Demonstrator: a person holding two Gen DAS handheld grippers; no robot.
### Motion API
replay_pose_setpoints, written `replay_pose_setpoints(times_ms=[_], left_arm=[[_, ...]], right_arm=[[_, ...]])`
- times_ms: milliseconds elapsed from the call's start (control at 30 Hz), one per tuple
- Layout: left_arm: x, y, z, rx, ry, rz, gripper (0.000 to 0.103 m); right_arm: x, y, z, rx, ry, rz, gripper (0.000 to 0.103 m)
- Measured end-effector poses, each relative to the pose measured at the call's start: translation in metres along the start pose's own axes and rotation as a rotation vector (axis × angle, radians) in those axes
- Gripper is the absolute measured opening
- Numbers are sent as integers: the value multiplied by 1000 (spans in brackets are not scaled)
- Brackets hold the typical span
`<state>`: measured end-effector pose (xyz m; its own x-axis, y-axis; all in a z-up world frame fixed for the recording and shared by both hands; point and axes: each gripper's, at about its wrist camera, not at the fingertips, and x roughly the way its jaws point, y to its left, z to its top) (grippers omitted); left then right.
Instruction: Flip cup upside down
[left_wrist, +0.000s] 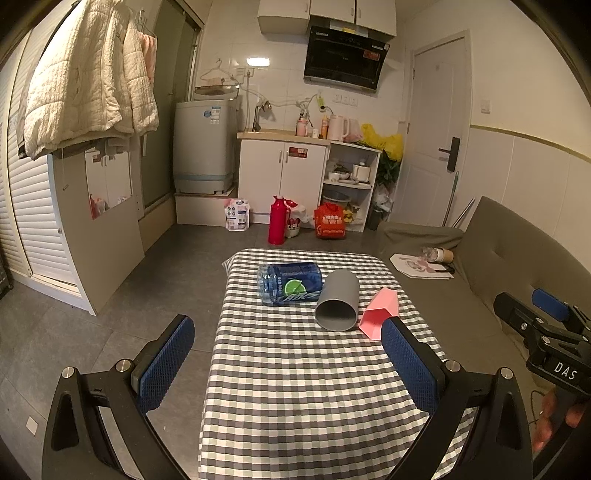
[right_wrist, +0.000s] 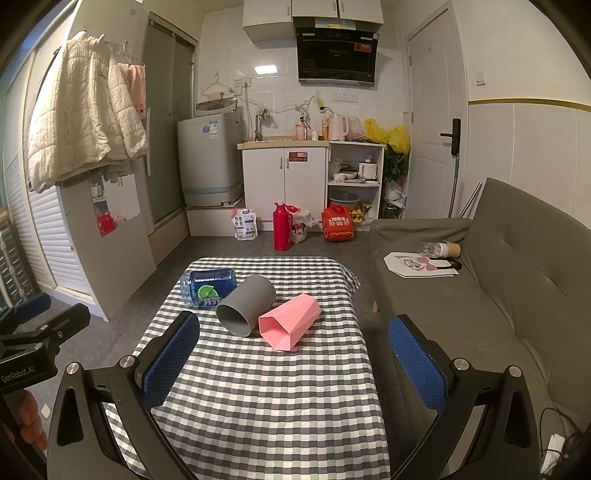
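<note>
A grey round cup (left_wrist: 338, 301) (right_wrist: 245, 304) lies on its side on the checked table (left_wrist: 295, 387) (right_wrist: 266, 398), its mouth facing me. A pink angular cup (left_wrist: 380, 312) (right_wrist: 290, 321) lies on its side just right of it, mouth also facing me. A blue bottle (left_wrist: 290, 282) (right_wrist: 208, 287) lies on its side left of the grey cup. My left gripper (left_wrist: 288, 363) is open and empty, short of the cups. My right gripper (right_wrist: 295, 365) is open and empty, also short of them. Each gripper shows at the edge of the other's view.
A grey-green sofa (right_wrist: 498, 295) stands right of the table, with a paper sheet (right_wrist: 421, 264) and a paper cup (right_wrist: 448, 249) on it. A red thermos (right_wrist: 282, 227) and bags stand on the floor beyond. A white panel (left_wrist: 103, 229) leans at the left.
</note>
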<state>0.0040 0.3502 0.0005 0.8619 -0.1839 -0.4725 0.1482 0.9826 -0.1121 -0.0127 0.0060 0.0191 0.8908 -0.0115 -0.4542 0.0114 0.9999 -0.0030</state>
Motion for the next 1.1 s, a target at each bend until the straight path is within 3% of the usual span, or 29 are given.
replay_pose_setpoints(times_ms=[600,867,1100], left_arm=[[-13,-11,2,19,7,-14,103],[42,-18,5,16,96,-44,103],[130,-27,15,-2,182,-79,103]], right_arm=[[-15,-2,2,-6,-9,-14,103],[17,-25,3,-20,37,-50,103],[73,-52,3,10,85,-58,103]])
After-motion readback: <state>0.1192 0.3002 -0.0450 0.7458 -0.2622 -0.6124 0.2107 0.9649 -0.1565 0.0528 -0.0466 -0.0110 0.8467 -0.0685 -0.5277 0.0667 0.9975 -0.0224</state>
